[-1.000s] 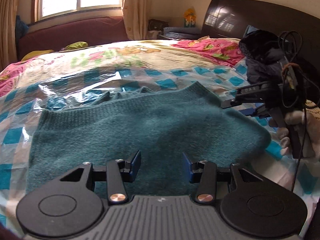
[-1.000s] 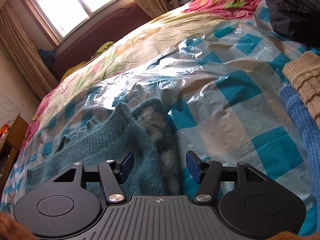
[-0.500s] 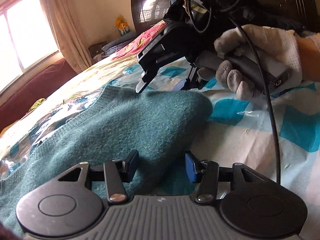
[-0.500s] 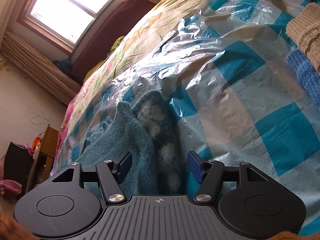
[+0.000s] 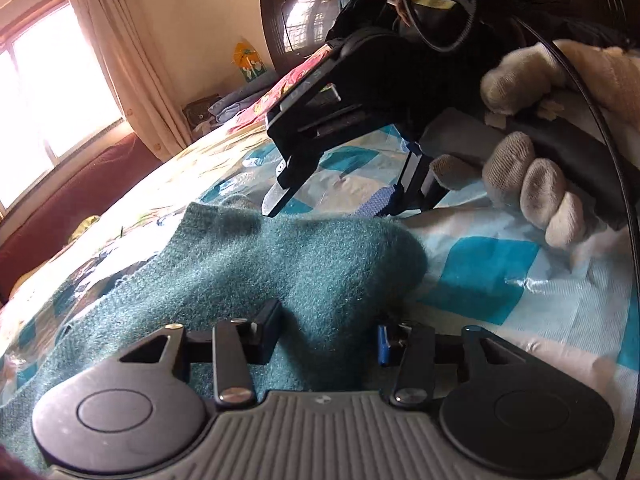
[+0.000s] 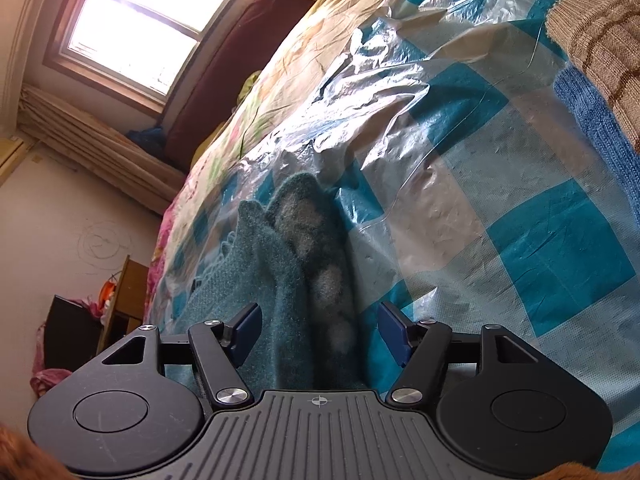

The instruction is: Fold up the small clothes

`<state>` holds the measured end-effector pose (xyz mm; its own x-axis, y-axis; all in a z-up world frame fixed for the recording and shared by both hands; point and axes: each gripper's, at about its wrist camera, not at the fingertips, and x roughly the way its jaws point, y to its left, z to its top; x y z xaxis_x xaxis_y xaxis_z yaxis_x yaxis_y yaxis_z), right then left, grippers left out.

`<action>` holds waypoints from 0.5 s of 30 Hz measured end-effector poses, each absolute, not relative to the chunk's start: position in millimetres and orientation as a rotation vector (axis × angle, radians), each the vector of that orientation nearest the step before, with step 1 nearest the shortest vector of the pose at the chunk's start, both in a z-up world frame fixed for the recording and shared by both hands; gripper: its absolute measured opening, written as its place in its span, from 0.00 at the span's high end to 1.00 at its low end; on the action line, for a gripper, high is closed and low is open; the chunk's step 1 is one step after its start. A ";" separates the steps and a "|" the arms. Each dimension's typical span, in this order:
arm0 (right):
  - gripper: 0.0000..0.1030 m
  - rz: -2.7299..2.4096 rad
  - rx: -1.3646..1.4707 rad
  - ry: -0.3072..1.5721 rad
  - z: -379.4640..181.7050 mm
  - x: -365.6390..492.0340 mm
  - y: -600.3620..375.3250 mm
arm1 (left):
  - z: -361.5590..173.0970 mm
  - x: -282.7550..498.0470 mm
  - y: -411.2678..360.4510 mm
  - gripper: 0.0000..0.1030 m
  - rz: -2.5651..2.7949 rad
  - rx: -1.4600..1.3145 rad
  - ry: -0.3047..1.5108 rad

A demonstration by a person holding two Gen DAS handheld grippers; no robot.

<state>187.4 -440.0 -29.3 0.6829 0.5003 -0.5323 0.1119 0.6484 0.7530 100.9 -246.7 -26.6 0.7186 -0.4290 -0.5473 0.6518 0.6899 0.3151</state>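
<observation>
A teal knitted garment (image 5: 248,276) lies folded on a bed covered with blue-and-white checked plastic sheeting (image 5: 480,276). My left gripper (image 5: 328,332) is open, its jaws straddling the garment's right folded edge. My right gripper (image 6: 318,330) is open too, its jaws either side of the garment's far edge (image 6: 296,264). The right gripper also shows in the left wrist view (image 5: 332,200), held in a gloved hand, its fingertips at the garment's far right edge.
A tan striped knit (image 6: 600,36) and a blue knit (image 6: 600,128) lie at the right. Dark clothes (image 5: 420,12) are piled by the headboard. A window (image 6: 152,28) and a maroon sofa are beyond the bed.
Both grippers have moved closer to the garment's right edge and lower. The left gripper has swung right, so the right gripper and gloved hand now loom large. Both jaws stay open.
</observation>
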 end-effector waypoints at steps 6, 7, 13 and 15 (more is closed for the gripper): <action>0.24 0.321 0.832 0.846 -30.1 197.9 -429.7 | 0.6 106.6 -229.2 0.72 -0.655 0.396 0.482; 0.24 0.333 0.844 0.857 -31.5 201.9 -427.3 | 2.6 107.8 -226.5 0.72 -0.664 0.376 0.488; 0.21 0.360 0.833 0.919 -35.8 228.0 -408.0 | 1.1 109.4 -220.7 0.73 -0.694 0.376 0.494; 0.49 0.317 0.792 0.917 -32.4 227.6 -402.7 | 1.6 109.8 -219.2 0.73 -0.701 0.366 0.502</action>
